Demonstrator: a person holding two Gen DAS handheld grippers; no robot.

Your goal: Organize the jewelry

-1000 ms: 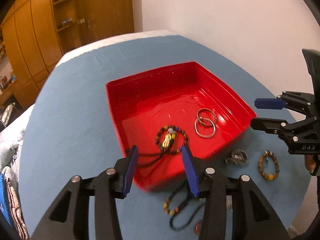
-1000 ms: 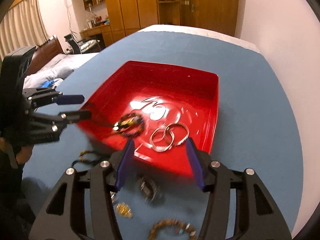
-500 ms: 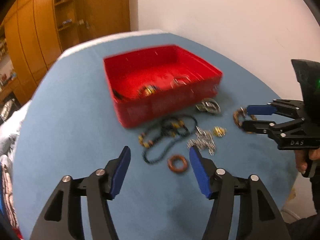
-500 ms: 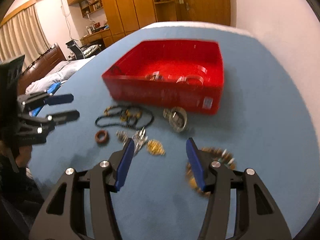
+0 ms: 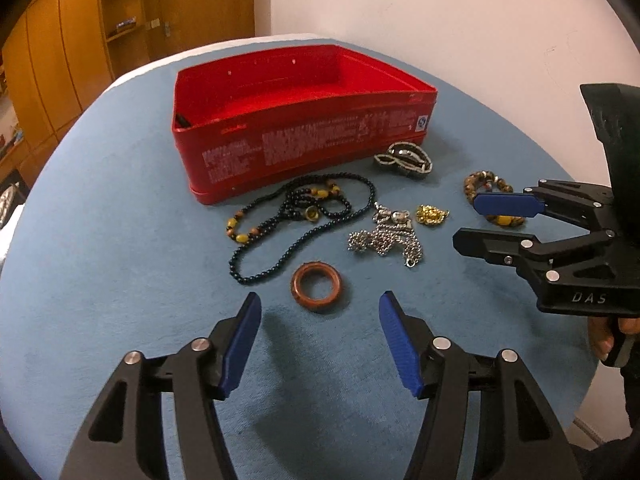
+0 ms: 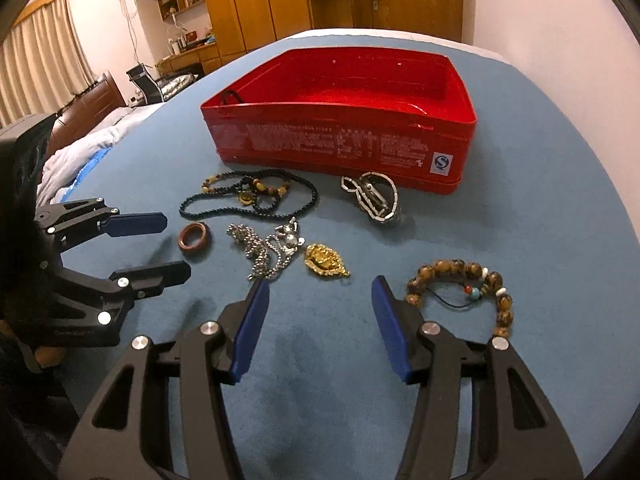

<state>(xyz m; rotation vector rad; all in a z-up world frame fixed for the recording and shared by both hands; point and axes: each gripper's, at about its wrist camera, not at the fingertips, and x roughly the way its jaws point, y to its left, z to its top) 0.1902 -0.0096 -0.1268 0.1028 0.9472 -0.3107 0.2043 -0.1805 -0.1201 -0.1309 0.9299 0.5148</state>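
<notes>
A red tray (image 5: 304, 140) (image 6: 344, 136) stands on the blue table; its contents are hidden by the near wall. In front lie a black bead necklace (image 5: 304, 216) (image 6: 248, 196), a brown ring (image 5: 317, 287) (image 6: 194, 237), a silver chain (image 5: 384, 236) (image 6: 268, 248), a gold pendant (image 5: 431, 214) (image 6: 325, 261), a metal watch band (image 5: 404, 159) (image 6: 374, 200) and a brown bead bracelet (image 5: 486, 188) (image 6: 464, 288). My left gripper (image 5: 320, 334) (image 6: 156, 246) is open and empty, just short of the brown ring. My right gripper (image 6: 318, 320) (image 5: 468, 222) is open and empty, near the pendant and bracelet.
The blue table (image 5: 100, 272) is round, its edge close on all sides. A white wall (image 5: 460, 20) stands behind it. Wooden cabinets (image 6: 260, 0) and a bed (image 6: 92, 140) lie beyond the table.
Both grippers have pulled back from over the tray and dropped low toward the table. The view now looks at the tray's side, with the loose jewelry in front. Both stay open.
</notes>
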